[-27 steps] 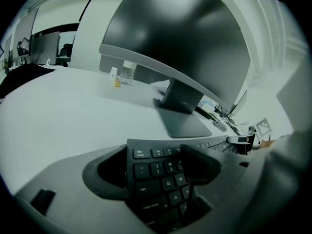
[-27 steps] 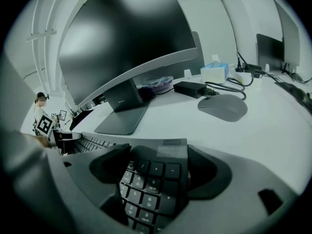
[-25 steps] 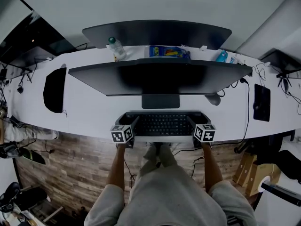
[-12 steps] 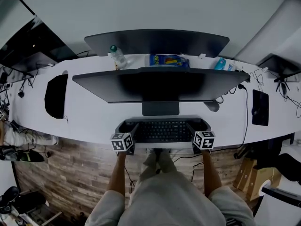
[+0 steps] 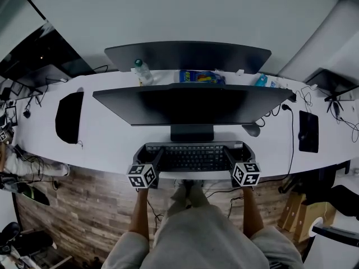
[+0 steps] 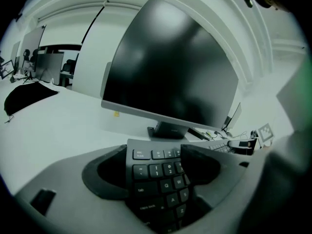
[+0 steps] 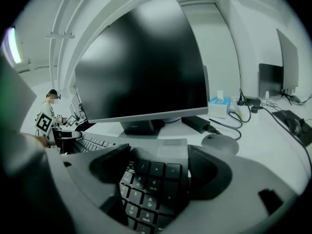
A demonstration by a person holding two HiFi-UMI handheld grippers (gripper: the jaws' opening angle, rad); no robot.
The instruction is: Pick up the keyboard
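A black keyboard (image 5: pixel 193 157) lies crosswise in front of the monitor stand (image 5: pixel 192 132), near the white desk's front edge (image 5: pixel 112 150). My left gripper (image 5: pixel 152 160) is shut on its left end. The left gripper view shows the esc, number and tab keys (image 6: pixel 156 172) clamped between the jaws of that gripper (image 6: pixel 156 155). My right gripper (image 5: pixel 232 159) is shut on the right end, and its own view shows the keyboard's end keys (image 7: pixel 148 179) between the jaws of the right gripper (image 7: pixel 156 152). I cannot tell whether the keyboard is off the desk.
A wide dark monitor (image 5: pixel 193 102) stands just behind the keyboard. A grey mouse (image 5: pixel 251 129) sits to its right, with cables and a black pad (image 5: pixel 308 130) beyond. A black mat (image 5: pixel 69 116) lies at the left. A bottle (image 5: pixel 142 72) and a snack pack (image 5: pixel 201 77) stand behind the monitor.
The head view has shifted, so the desk sits lower in the picture. Both grippers stay clamped on the keyboard's ends, with the marker cubes slightly nearer the person.
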